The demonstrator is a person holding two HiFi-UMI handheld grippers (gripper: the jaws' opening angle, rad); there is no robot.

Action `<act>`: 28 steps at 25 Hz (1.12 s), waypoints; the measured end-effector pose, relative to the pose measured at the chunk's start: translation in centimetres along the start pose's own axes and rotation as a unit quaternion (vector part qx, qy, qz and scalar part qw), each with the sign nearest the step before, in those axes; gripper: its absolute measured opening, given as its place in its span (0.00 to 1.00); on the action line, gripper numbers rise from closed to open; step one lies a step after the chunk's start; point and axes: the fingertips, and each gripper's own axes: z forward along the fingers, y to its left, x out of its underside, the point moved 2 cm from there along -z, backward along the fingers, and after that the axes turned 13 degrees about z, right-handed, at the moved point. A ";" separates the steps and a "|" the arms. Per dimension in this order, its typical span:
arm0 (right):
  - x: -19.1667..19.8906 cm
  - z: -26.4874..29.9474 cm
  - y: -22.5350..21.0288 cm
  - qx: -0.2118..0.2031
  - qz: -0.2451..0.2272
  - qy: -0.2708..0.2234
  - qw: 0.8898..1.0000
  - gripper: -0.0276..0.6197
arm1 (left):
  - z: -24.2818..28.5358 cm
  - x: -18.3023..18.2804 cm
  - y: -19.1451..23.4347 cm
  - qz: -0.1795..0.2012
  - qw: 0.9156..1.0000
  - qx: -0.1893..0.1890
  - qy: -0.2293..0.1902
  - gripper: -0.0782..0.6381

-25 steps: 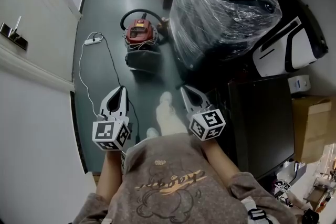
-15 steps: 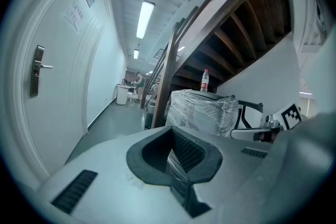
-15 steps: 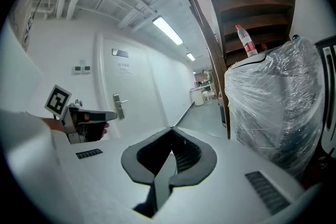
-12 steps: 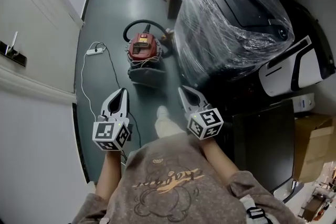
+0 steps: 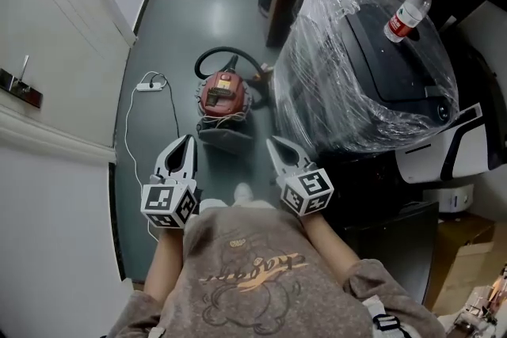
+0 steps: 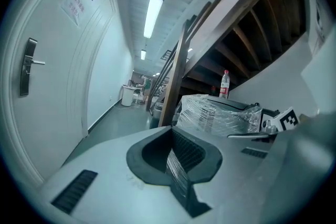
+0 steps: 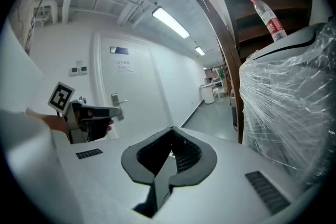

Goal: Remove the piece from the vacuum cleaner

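Observation:
A small red vacuum cleaner (image 5: 224, 93) sits on the grey floor ahead of me, its black hose (image 5: 215, 56) curled behind it and a grey piece (image 5: 224, 134) at its near side. My left gripper (image 5: 188, 140) is shut and empty, held above the floor just left of the vacuum's near end. On the other side my right gripper (image 5: 273, 142) is also shut and empty, short of the vacuum. Neither gripper view shows the vacuum: the left gripper (image 6: 172, 131) and the right gripper (image 7: 170, 134) both look down a corridor.
A large machine wrapped in clear film (image 5: 360, 71) stands right of the vacuum, with a water bottle (image 5: 406, 13) on top. A white power strip (image 5: 146, 85) and its cord lie left on the floor. A white door and wall (image 5: 55, 107) run along the left. My foot (image 5: 242, 192) shows below.
The view has shifted forward, so the vacuum now lies closer to both grippers. Both grippers stay shut and hold the same pose in front of me.

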 end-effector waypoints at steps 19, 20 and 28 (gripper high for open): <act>-3.1 5.9 1.0 0.005 -0.003 -0.040 0.999 0.05 | 5.6 -2.8 5.0 0.019 0.997 0.080 -0.005 0.11; -3.0 6.0 1.0 0.005 -0.004 -0.039 0.999 0.05 | 5.9 -2.7 5.1 0.019 0.996 0.085 -0.004 0.12; -2.7 8.1 2.3 -0.045 -0.006 -0.022 0.999 0.45 | 7.5 -1.9 5.4 0.026 0.990 0.142 -0.002 0.47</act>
